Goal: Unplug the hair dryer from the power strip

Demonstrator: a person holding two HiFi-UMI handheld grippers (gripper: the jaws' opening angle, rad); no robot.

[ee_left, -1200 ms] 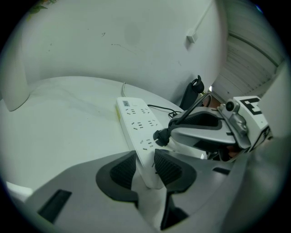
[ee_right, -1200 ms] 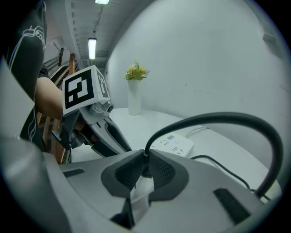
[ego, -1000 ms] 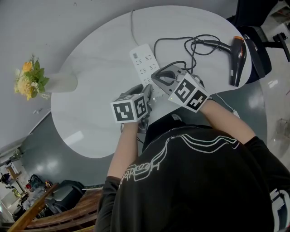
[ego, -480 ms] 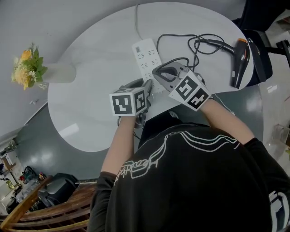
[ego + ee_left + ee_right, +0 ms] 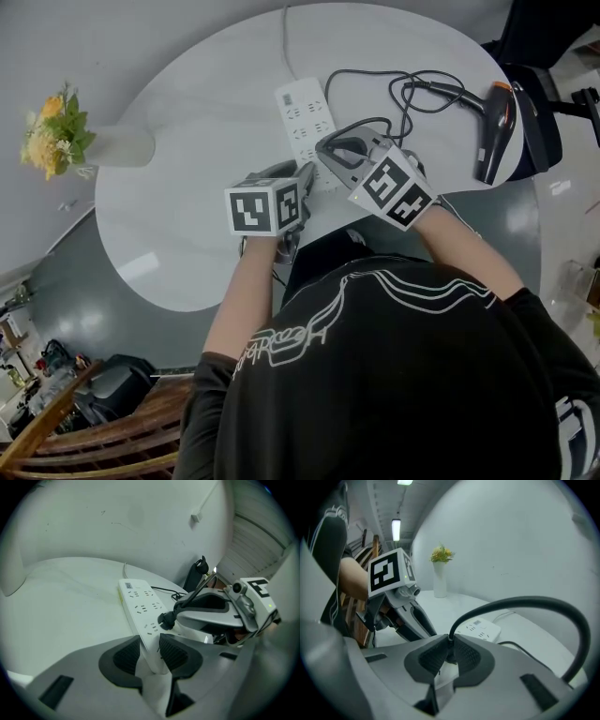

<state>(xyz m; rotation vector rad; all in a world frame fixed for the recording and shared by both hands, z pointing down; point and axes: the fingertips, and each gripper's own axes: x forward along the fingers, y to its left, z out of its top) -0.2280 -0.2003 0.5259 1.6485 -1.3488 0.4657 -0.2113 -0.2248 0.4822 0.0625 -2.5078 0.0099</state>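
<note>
A white power strip (image 5: 305, 120) lies on the white oval table (image 5: 187, 187). My left gripper (image 5: 150, 651) is shut on the strip's near end (image 5: 140, 616), one pad against each side. A black plug (image 5: 165, 619) sits in a socket on the strip's face. My right gripper (image 5: 451, 654) is shut on that plug, and its black cord (image 5: 520, 604) arches up from the jaws. The cord (image 5: 394, 89) loops across the table to the black and orange hair dryer (image 5: 495, 127) at the right edge. In the head view both grippers (image 5: 305, 186) (image 5: 330, 155) meet over the strip.
A white vase of yellow flowers (image 5: 112, 147) (image 5: 439, 581) stands at the table's left edge. The strip's own white cable (image 5: 286, 37) runs off the far edge. A black chair (image 5: 539, 56) is beyond the hair dryer. A wooden chair (image 5: 94, 441) is at the lower left.
</note>
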